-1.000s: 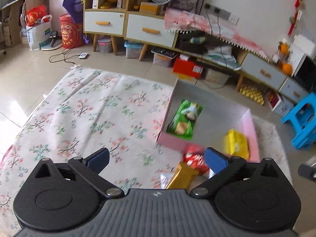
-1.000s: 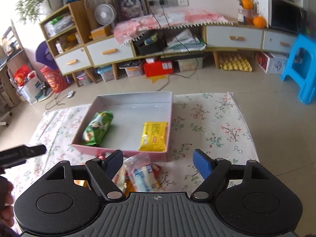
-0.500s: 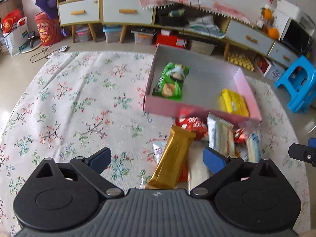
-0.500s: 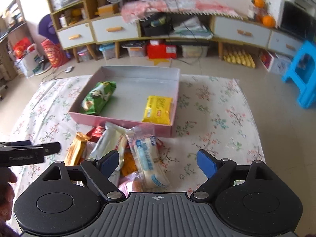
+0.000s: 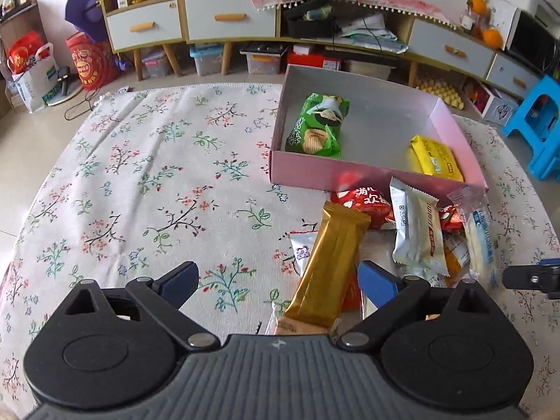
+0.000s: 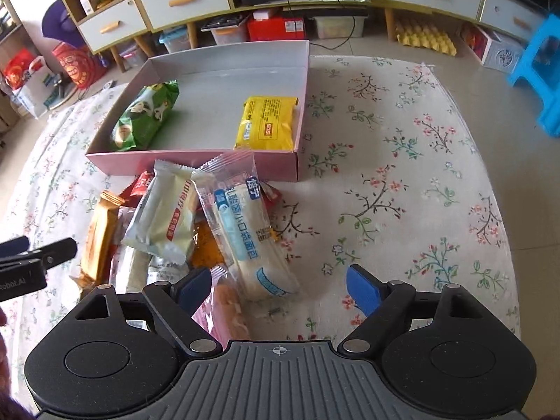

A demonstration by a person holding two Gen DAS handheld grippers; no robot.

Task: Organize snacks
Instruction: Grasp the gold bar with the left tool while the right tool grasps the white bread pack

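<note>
A pink box (image 5: 350, 173) (image 6: 196, 166) on the floral cloth holds a green chip bag (image 5: 319, 126) (image 6: 145, 119) and a yellow packet (image 5: 435, 157) (image 6: 267, 122). In front of it lies a pile of snacks: a gold bar (image 5: 330, 262) (image 6: 99, 234), a white packet (image 5: 416, 231) (image 6: 166, 217), a clear blue-print bread pack (image 5: 481, 238) (image 6: 250, 234) and red packets (image 5: 365, 203). My left gripper (image 5: 278, 278) is open, above the near end of the gold bar. My right gripper (image 6: 278, 287) is open, above the near end of the bread pack.
The floral cloth (image 5: 157, 182) (image 6: 402, 175) covers the low table. Behind stand drawer cabinets (image 5: 224, 17), storage bins and a blue stool (image 5: 539, 122) (image 6: 539, 73) at the right. The left gripper's tip shows in the right wrist view (image 6: 38, 255).
Both grippers have come down and forward toward the snack pile, so the pile and box look larger and closer. Both stay open and empty.
</note>
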